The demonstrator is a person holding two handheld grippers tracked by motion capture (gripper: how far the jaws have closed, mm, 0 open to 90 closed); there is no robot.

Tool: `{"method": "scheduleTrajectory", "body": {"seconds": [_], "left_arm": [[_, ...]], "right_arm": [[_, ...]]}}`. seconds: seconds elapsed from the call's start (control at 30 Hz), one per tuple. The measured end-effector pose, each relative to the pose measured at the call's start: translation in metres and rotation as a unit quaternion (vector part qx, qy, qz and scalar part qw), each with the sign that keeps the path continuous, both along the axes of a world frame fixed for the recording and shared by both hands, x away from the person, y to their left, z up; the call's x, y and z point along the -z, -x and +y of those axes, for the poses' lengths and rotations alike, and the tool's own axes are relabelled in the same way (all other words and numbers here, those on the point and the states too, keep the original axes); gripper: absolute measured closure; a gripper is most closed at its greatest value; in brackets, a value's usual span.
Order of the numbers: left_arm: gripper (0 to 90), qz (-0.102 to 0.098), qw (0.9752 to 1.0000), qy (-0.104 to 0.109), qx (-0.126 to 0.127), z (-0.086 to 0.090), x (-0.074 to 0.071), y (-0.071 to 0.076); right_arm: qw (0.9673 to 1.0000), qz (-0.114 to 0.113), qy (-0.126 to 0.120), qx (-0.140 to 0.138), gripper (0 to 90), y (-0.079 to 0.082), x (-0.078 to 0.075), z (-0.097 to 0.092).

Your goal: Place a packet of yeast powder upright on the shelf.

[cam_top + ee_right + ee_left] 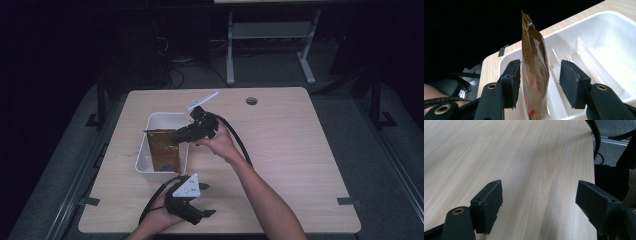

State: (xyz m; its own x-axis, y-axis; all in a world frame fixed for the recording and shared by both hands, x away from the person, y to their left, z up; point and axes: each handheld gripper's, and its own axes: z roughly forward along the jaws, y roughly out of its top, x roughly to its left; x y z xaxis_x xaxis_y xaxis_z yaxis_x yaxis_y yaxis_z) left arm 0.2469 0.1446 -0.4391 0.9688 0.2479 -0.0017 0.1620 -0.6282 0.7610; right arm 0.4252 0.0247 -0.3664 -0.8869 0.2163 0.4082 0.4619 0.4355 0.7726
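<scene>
The brown packet (534, 70) stood upright on its edge in the white bin (150, 165), long axis running up and down, squarely between the jaws of the right gripper (537, 82). Those jaws sat well apart: the near one looked close to or brushing the packet, the other stood clear with a gap, so nothing was clamped. The left gripper (539, 205) idled low over the bare table (529, 157), jaws wide and empty, just beside the bin's near end. The right hand was plainly the nearer one, and backing straight off looked like the coming move.
</scene>
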Motion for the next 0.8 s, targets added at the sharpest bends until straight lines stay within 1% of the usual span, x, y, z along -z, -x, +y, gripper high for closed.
{"method": "scheduleTrajectory", "body": {"seconds": [0.27,0.4,0.47,0.6,0.8], "left_arm": [[21.0,0.003,0.9999,0.01,-0.006,0.001,-0.001,-0.001],[21.0,0.002,0.9999,0.009,-0.007,0.001,-0.001,0.0],[21.0,0.003,0.9999,0.007,-0.008,0.001,-0.001,-0.001],[21.0,0.006,0.9999,0.011,-0.011,0.002,0.0,-0.002],[21.0,0.009,0.9996,0.018,-0.018,0.004,-0.001,-0.004]], "right_arm": [[0.9999,0.001,-0.009,0.012,48.6,0.004,0.001,-0.026],[0.9998,0.002,-0.013,0.018,47.6,0.006,0.001,-0.04],[0.9997,-0.002,-0.012,0.022,46.6,0.008,0.0,-0.048],[0.9993,-0.006,-0.017,0.032,45.8,0.011,-0.001,-0.062],[0.9988,-0.009,-0.011,0.048,44.6,0.016,0.0,-0.084]]}}
